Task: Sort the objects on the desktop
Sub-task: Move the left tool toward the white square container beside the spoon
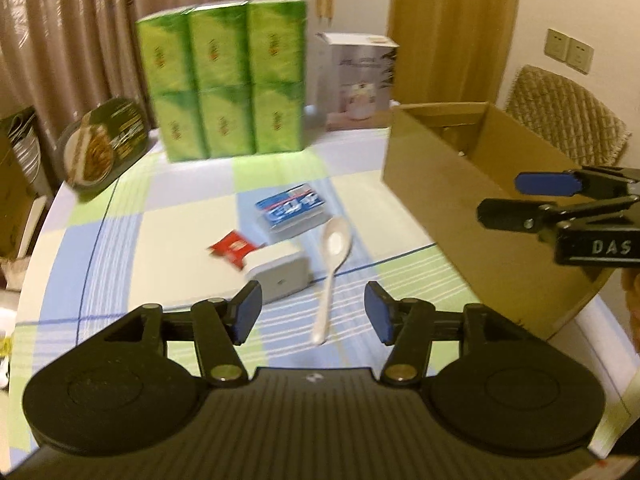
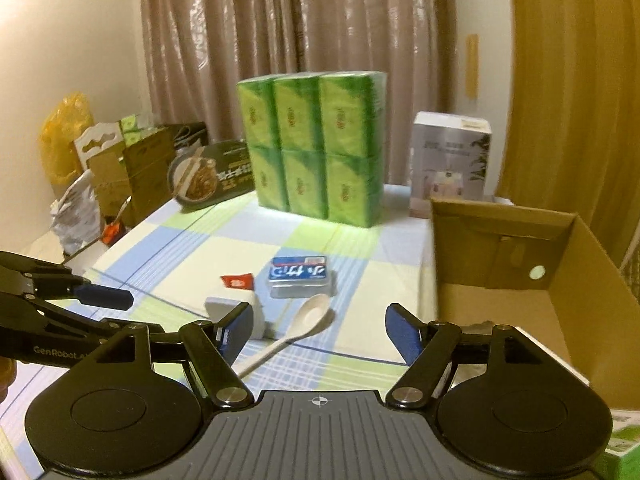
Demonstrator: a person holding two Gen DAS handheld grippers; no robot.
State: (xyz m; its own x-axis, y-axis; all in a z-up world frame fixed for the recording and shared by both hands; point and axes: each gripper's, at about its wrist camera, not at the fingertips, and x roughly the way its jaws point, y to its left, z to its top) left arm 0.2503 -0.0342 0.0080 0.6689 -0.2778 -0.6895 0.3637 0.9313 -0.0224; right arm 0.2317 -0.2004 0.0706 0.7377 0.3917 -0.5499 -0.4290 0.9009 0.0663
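Only right wrist view shows yellow bag (image 2: 66, 128); left tool (image 1: 312, 312), right tool (image 2: 320, 332) agape, empty.

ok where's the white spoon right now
The white spoon lies on the checked tablecloth, just right of the white box, bowl toward the blue tin.

Right hand-held gripper (image 2: 319, 330) open, blue pads empty, above checked worktop (image 2: 192, 252). White spoon (image 2: 294, 330) just ahead, handle running toward left pad. Grey-white box (image 2: 236, 314) beside left pad. Blue tin (image 2: 301, 278) and red packet (image 2: 238, 281) farther ahead. Open cardboard box (image 2: 520, 272) to the right. Left hand-held gripper (image 2: 102, 300) at far left.
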